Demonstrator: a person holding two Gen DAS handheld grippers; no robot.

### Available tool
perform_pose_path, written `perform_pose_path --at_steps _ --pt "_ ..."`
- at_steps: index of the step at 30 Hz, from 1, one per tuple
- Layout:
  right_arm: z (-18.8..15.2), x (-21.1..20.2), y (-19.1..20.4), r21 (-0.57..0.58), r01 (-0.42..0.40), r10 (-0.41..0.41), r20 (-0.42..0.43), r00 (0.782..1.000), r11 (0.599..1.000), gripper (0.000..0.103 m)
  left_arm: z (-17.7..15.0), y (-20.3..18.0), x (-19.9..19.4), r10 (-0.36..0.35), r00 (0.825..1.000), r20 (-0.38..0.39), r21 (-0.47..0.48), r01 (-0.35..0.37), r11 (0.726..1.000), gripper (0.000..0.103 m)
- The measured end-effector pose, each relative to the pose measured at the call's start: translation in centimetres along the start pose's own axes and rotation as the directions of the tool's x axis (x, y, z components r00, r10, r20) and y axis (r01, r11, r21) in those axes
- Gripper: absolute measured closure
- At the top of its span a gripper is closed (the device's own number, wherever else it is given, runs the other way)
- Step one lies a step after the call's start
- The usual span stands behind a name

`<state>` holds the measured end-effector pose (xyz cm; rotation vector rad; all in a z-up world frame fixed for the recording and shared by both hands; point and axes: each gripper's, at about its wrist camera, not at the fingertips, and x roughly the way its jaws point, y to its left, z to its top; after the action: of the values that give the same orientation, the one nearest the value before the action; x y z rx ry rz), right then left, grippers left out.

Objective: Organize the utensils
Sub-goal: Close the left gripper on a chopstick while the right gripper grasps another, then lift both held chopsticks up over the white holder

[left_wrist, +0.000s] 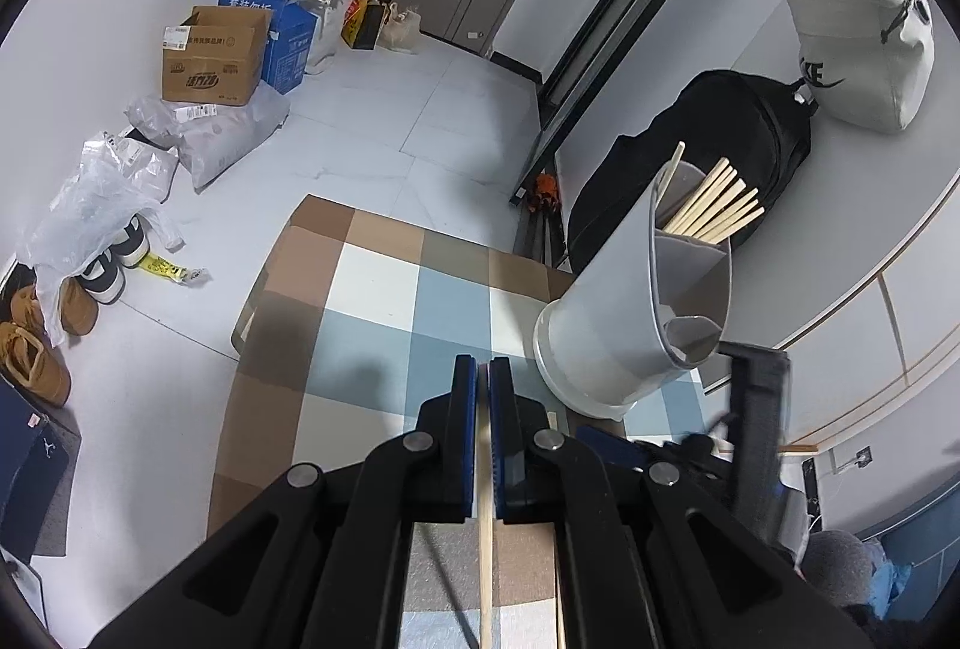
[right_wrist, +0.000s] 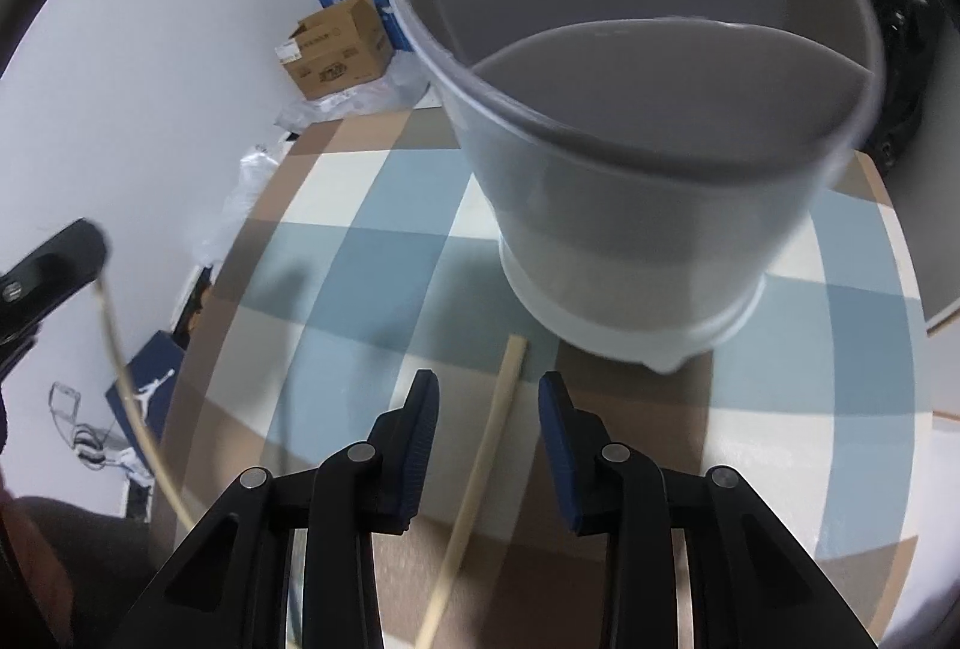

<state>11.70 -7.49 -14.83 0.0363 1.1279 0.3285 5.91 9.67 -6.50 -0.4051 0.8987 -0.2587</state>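
A grey divided utensil holder (left_wrist: 636,325) stands on the checked tablecloth (left_wrist: 384,289), with several wooden chopsticks (left_wrist: 714,211) in its far compartment. My left gripper (left_wrist: 483,367) is shut on a single chopstick (left_wrist: 485,529), held above the table left of the holder. In the right wrist view the holder (right_wrist: 648,169) is close ahead, its near compartments empty. My right gripper (right_wrist: 486,385) is open, its fingers either side of a chopstick (right_wrist: 474,493) lying on the cloth. The left gripper (right_wrist: 48,271) and its chopstick (right_wrist: 129,397) show at the left edge.
A black backpack (left_wrist: 708,151) and a white bag (left_wrist: 864,49) lie on the ledge behind the holder. Cardboard boxes (left_wrist: 216,55), plastic bags and shoes (left_wrist: 36,349) are on the floor to the left. The table edge (left_wrist: 240,337) drops off on the left.
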Motion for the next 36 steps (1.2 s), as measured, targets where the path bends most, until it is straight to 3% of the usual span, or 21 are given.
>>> perform_pose_path --at_steps 8,11,13,24,36 --pt "0.3 1.3 1.2 0.009 0.077 -0.077 0.001 0.997 0.997 0.076 0.4 1.4 -0.7 -0.021 1.0 0.01 -0.04 0.021 0.999 0.103" --pt "0.4 1.5 1.7 0.0 0.105 -0.105 0.013 0.994 0.994 0.095 0.5 1.8 -0.8 -0.023 1.0 0.012 -0.051 0.023 0.998 0.103" --pt "0.5 1.5 1.7 -0.001 0.12 -0.119 0.02 0.993 0.993 0.097 0.5 1.9 -0.9 -0.019 1.0 0.015 -0.048 0.02 0.999 0.103" --pt "0.3 -5.2 1.4 0.02 0.014 -0.018 0.186 0.982 1.0 0.097 0.0 0.9 -1.1 -0.018 1.0 0.009 0.001 0.018 1.0 0.103" --pt "-1.0 -14.2 0.4 -0.007 -0.11 0.104 0.387 0.916 0.994 0.097 -0.6 -3.4 -2.6 -0.041 0.998 0.046 0.154 0.034 0.987 0.103"
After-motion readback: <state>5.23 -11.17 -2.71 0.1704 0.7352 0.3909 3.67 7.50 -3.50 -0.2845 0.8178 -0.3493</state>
